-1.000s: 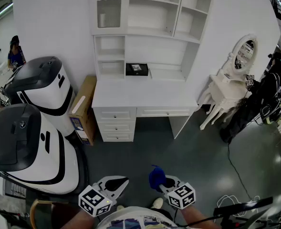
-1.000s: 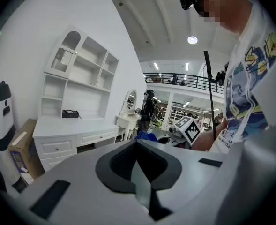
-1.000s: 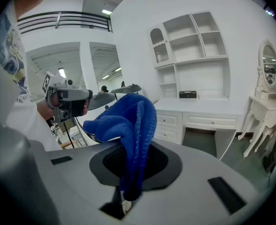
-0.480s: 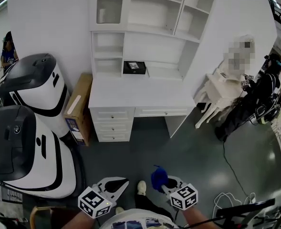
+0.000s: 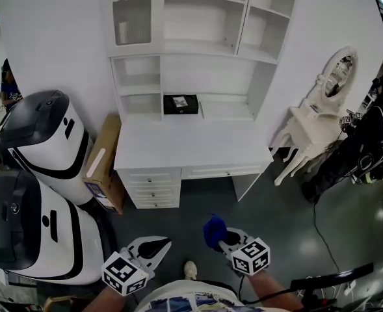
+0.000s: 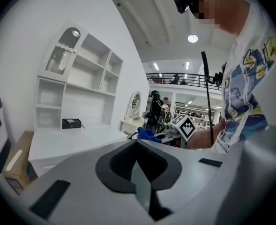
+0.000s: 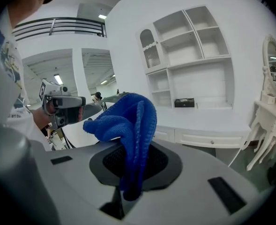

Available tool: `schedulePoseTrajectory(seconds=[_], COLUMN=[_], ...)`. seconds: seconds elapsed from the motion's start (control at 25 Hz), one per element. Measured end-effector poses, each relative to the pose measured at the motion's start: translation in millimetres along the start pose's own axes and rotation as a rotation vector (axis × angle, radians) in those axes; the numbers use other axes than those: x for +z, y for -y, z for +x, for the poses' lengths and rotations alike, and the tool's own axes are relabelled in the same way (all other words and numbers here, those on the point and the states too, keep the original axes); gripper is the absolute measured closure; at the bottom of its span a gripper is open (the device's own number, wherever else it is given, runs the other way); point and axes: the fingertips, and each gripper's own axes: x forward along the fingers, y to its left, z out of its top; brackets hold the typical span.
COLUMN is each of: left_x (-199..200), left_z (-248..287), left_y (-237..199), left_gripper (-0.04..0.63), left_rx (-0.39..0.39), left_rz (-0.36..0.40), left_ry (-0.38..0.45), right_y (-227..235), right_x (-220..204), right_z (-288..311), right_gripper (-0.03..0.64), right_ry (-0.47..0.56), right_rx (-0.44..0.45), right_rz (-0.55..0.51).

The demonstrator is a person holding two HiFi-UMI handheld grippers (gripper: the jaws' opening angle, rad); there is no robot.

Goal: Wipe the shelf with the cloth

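A blue cloth [image 7: 128, 121] is clamped between the jaws of the right gripper [image 5: 225, 240], with its loose end bunched above them. The left gripper [image 6: 140, 170] is held beside it, its jaws pressed together with nothing between them. Both are held low over the dark floor [image 5: 256, 200], well apart from the white shelf unit [image 5: 198, 77] and the desk [image 5: 191, 145] beneath it. A small black box [image 5: 180, 103] is seen on the lowest shelf (just above the desk top). Two white-and-black machines [image 5: 41, 135] are parked at the left.
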Motion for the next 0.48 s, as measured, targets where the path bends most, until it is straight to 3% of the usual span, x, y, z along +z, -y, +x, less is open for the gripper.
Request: schedulePoseTrajectory(seconds=[0.24, 0.48], left_x=[28, 48], left_z=[58, 82], left_y=[-35, -72], left_gripper=[0.592, 0.592], left_rx=[0.039, 0.047], left_rz=[0.017, -0.002], left_ry=[0.022, 0.005], right_y=[83, 132], right_x=[34, 93], right_z=[28, 62], right_gripper=[0.549, 0.549], right_ry=[0.038, 0.084], right_rx=[0.008, 0.004], right_rz=[-0.009, -0.052])
